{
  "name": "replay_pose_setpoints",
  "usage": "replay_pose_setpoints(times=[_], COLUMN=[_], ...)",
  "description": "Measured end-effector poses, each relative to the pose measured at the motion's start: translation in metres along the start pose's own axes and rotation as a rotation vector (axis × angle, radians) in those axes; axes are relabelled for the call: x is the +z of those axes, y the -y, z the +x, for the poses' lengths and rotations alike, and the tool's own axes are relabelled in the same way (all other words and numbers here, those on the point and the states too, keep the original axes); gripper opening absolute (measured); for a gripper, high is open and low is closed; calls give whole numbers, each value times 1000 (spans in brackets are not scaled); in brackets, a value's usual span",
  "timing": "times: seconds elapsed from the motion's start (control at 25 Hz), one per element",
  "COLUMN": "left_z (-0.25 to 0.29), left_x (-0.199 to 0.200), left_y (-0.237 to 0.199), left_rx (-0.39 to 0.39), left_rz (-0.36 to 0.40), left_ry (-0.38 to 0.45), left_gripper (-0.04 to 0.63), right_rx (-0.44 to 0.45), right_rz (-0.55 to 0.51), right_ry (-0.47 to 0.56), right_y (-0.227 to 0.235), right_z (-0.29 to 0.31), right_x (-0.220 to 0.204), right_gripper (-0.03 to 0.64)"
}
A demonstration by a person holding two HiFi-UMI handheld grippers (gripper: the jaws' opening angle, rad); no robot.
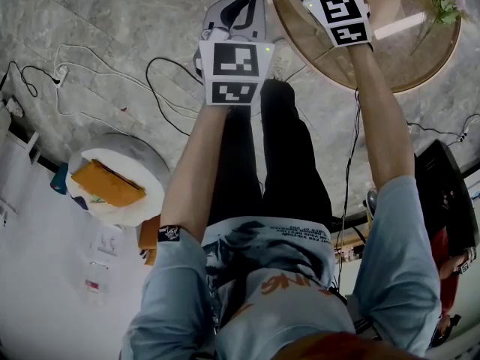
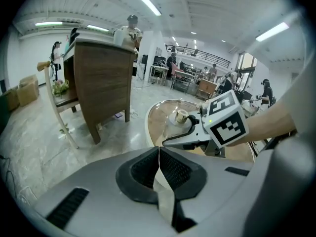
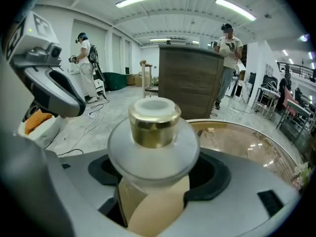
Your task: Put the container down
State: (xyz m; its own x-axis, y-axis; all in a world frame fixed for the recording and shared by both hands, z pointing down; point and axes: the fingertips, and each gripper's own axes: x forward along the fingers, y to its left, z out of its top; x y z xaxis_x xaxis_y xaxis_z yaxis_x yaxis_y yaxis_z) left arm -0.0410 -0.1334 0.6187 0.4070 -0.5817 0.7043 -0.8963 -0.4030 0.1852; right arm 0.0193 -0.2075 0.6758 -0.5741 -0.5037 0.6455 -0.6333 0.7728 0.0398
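Container (image 3: pixel 154 142), one, frosted with a gold collar and white cap, contents not discernible, is pinched in the right gripper's (image 3: pixel 157 181) jaws over the round table (image 3: pixel 247 142). Left gripper view: the left gripper (image 2: pixel 159 167) has its jaws pressed together, empty. Head view: one white bin (image 1: pixel 150 163) holds what appears to be orange material, on a marble floor (image 1: pixel 112 21).

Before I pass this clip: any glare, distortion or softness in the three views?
Head view: a bright streak of glare lies on the round table. Left gripper view: fisheye bending, dark corners. Right gripper view: the container sits close to the lens and looks slightly soft.
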Motion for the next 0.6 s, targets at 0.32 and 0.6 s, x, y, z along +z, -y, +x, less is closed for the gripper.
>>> replay_pose_setpoints(times=[0.32, 0.6], left_z=[-24, -48], left_x=[-13, 1], left_y=[23, 61], left_rx=[-21, -55], left_rz=[16, -9], left_ry=[-15, 14], left_gripper=[29, 29], right_rx=[-94, -184], right_rz=[250, 462], right_ry=[13, 44], right_y=[-7, -27], right_z=[-67, -144], right_x=[-19, -32], right_gripper=[363, 109])
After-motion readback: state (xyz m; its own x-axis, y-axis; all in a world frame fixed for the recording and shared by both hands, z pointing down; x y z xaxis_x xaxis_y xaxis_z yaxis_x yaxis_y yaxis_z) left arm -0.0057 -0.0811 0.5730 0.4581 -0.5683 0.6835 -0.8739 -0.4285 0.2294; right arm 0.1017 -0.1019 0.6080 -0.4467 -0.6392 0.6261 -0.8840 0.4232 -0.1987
